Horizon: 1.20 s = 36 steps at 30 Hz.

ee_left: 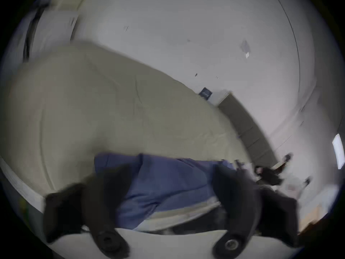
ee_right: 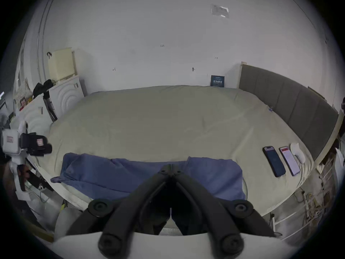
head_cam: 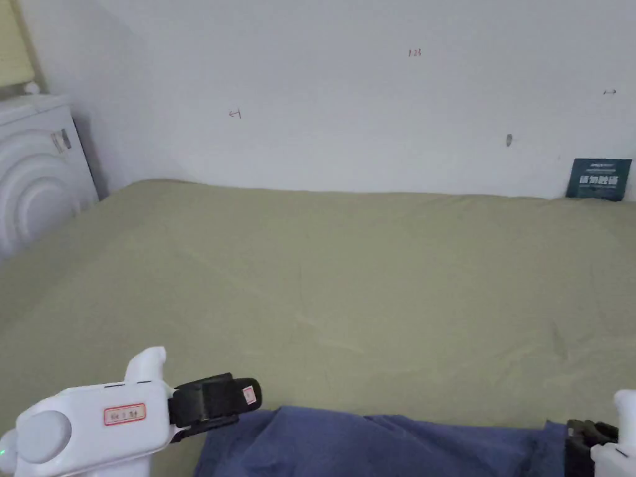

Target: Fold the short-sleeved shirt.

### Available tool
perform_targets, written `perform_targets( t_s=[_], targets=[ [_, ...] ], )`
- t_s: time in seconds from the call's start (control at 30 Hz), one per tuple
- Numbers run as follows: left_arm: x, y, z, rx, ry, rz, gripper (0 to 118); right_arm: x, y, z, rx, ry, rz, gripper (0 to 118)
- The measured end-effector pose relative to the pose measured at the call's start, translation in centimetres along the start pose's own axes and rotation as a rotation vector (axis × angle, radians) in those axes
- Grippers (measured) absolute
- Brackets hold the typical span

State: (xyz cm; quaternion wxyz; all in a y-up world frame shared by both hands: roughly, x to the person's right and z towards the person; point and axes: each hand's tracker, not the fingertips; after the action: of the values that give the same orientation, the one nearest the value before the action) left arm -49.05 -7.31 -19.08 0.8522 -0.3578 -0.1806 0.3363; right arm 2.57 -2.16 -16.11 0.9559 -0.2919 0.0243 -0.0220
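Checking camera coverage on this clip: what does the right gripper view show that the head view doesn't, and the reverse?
Right gripper view: two phones lying on the bed near the grey headboard, plus the right gripper with its jaws meeting at the tips.
Head view: that gripper's white body, at the shirt's right end.
Both: the blue shirt at the near edge of the olive bed sheet, the left gripper and the dark sign on the wall.

Bare bedsheet (head_cam: 372,279) beyond shirt (head_cam: 385,444)
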Motion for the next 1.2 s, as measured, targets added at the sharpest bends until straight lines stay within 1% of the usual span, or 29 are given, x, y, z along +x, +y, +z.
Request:
perform_targets(
  t_s=[0.03,0.07,0.13,0.2,0.27,0.47,0.53,0.6,0.67,0.7,0.73,0.8,0.83,0.87,0.93,0.97,1.07,1.13,1.2],
  targets=[
    [-1.7,-0.1,0.6,-0.022,0.046,0.06,114,0.0,0.0,-0.2,-0.007,0.001,-0.002,0],
    [-2.6,-0.5,0.8,-0.015,0.079,0.079,114,0.1,-0.1,-0.3,-0.012,0.008,-0.007,0],
    [-5.3,-1.8,1.4,-0.019,0.091,0.137,114,0.2,-0.1,-0.4,-0.027,0.019,-0.014,0],
    [-7.1,-3.3,1.4,-0.041,0.051,0.222,114,0.2,-0.2,-0.8,-0.042,0.023,-0.012,0],
    [-8.3,-4.3,0.7,-0.053,0.044,0.279,114,0.3,-0.3,-0.9,-0.053,0.03,-0.011,0],
    [-8.2,-6.1,-2.9,-0.101,-0.028,0.324,114,0.3,-0.3,-1.3,-0.074,0.062,-0.043,0],
    [-8.1,-6.7,-4.7,-0.145,-0.002,0.343,114,0.3,-0.4,-1.1,-0.08,0.064,-0.049,0],
    [-7.6,-7.1,-5.0,-0.1,0.034,0.351,114,0.4,-0.4,-1.1,-0.086,0.071,-0.063,0],
    [-7.2,-6.9,-4.8,-0.087,0.035,0.387,112,0.6,-0.6,-0.9,-0.089,0.082,-0.076,0],
    [-6.8,-6.6,-4.7,-0.095,0.042,0.392,101,0.6,-0.7,-0.9,-0.094,0.084,-0.08,0],
    [-6.5,-6.3,-4.4,-0.101,0.062,0.379,95,0.5,-0.8,-1.0,-0.098,0.082,-0.08,0],
    [-5.6,-6.1,-4.2,-0.102,0.161,0.311,77,0.4,-1.3,-1.3,-0.104,0.083,-0.082,0],
    [-5.4,-5.9,-4.5,-0.109,0.187,0.306,31,0.4,-1.5,-1.4,-0.109,0.085,-0.084,0],
    [-5.3,-6.1,-4.6,-0.099,0.171,0.314,7,0.3,-1.6,-1.5,-0.115,0.088,-0.086,0],
    [-5.0,-6.0,-4.7,-0.095,0.15,0.346,7,0.3,-1.9,-1.4,-0.132,0.098,-0.09,0],
    [-4.4,-5.9,-4.5,-0.086,0.153,0.335,7,0.4,-2.0,-1.3,-0.134,0.104,-0.093,0],
    [-2.7,-5.2,-3.8,-0.053,0.194,0.24,7,0.8,-2.0,-0.6,-0.127,0.098,-0.093,0],
    [-0.5,-4.7,-3.3,-0.035,0.196,0.137,7,1.3,-1.8,-0.2,-0.117,0.095,-0.098,0],
    [2.6,-3.7,-3.3,-0.029,0.213,0.025,7,2.0,-1.6,0.1,-0.098,0.088,-0.121,0]
  ],
)
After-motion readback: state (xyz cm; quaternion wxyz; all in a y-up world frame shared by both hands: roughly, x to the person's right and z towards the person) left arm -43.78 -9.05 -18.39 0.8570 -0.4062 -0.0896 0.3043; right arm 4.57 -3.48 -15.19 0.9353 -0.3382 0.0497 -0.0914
